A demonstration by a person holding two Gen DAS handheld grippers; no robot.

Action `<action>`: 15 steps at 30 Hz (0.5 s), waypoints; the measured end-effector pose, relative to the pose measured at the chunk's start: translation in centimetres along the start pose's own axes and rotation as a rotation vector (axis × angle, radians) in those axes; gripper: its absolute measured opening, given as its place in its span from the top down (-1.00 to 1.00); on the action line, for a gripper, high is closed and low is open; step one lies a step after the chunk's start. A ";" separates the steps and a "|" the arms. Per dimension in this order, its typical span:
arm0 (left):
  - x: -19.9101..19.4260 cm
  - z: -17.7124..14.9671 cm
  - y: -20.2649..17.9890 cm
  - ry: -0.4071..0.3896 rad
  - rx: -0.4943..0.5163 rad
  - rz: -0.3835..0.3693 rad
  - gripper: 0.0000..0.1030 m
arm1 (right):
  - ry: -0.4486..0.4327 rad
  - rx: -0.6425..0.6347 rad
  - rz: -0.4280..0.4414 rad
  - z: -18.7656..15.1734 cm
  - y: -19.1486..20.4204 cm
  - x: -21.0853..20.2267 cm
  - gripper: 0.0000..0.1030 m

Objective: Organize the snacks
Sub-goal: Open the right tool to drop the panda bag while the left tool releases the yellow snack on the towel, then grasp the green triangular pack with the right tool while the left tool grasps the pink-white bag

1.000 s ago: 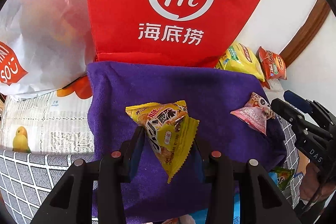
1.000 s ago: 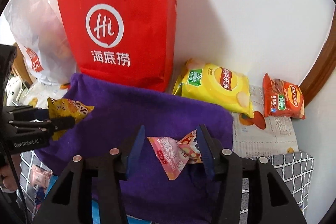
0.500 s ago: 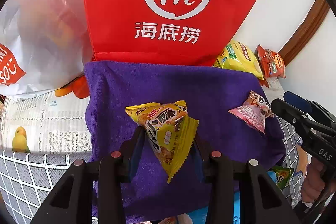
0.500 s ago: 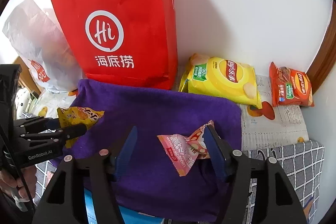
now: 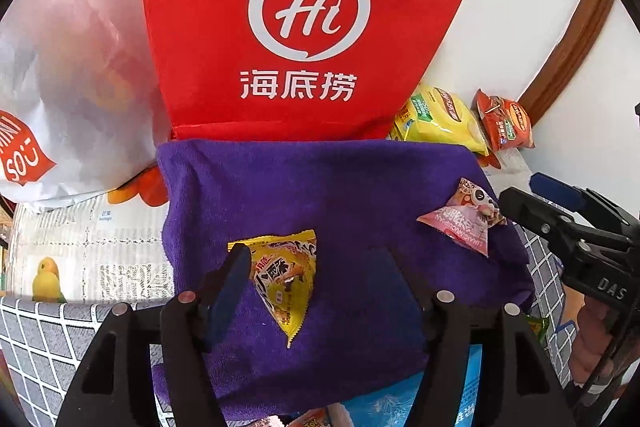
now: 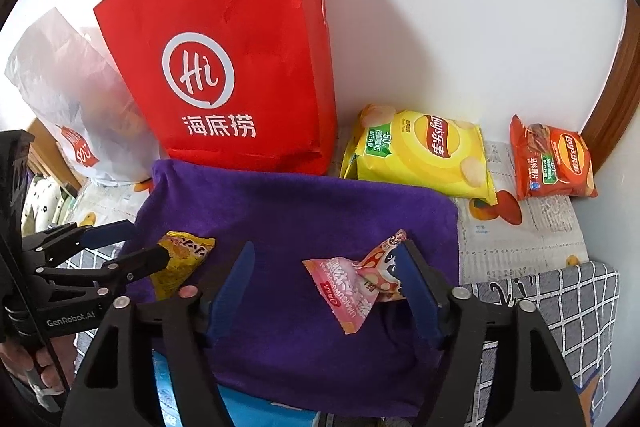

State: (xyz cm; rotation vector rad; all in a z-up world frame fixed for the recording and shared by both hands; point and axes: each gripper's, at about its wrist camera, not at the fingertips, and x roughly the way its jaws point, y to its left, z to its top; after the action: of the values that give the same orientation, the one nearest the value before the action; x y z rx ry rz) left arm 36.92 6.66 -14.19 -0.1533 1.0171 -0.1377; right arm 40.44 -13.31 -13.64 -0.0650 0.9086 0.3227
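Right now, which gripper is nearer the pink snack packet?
Right. The right gripper, jaws opening, straddles the pink snack packet on the purple towel; the left gripper straddles the yellow packet.

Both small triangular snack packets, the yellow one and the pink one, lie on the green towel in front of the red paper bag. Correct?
Not quite: the towel is purple, not green, as the right wrist view shows. The yellow triangular snack packet and the pink triangular snack packet do lie on it, in front of the red paper bag.
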 end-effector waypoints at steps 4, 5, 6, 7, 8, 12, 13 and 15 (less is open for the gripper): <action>-0.8 0.1 0.0 -0.031 0.003 0.002 -0.26 | -0.042 -0.006 -0.001 -0.1 0.1 -1.0 -0.53; -1.0 0.1 -0.1 -0.040 0.007 0.000 -0.26 | -0.061 -0.001 -0.007 0.0 0.1 -1.4 -0.53; -1.3 0.1 -0.2 -0.049 0.013 -0.002 -0.26 | -0.074 0.005 -0.009 0.0 0.1 -1.7 -0.53; -1.7 0.1 -0.3 -0.061 0.019 -0.003 -0.26 | -0.088 0.015 -0.005 -0.1 -0.1 -2.0 -0.53; -2.1 0.1 -0.6 -0.071 0.028 0.001 -0.26 | -0.097 0.023 0.004 -0.1 -0.2 -2.2 -0.53; -3.3 0.1 -1.8 -0.096 0.073 0.024 -0.26 | -0.126 0.075 0.016 -1.0 -1.1 -3.1 -0.53; -3.5 0.0 -1.9 -0.102 0.079 0.026 -0.26 | -0.127 0.080 0.015 -1.3 -1.3 -3.5 -0.53; -4.2 0.0 -2.3 -0.117 0.092 0.023 -0.26 | -0.121 0.093 0.001 -1.9 -1.8 -4.2 -0.53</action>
State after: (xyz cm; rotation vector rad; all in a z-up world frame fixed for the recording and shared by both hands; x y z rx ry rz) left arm 34.69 5.15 -10.26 -0.0647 0.8939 -0.1529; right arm 37.14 -16.44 -11.67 0.0407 0.8021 0.2820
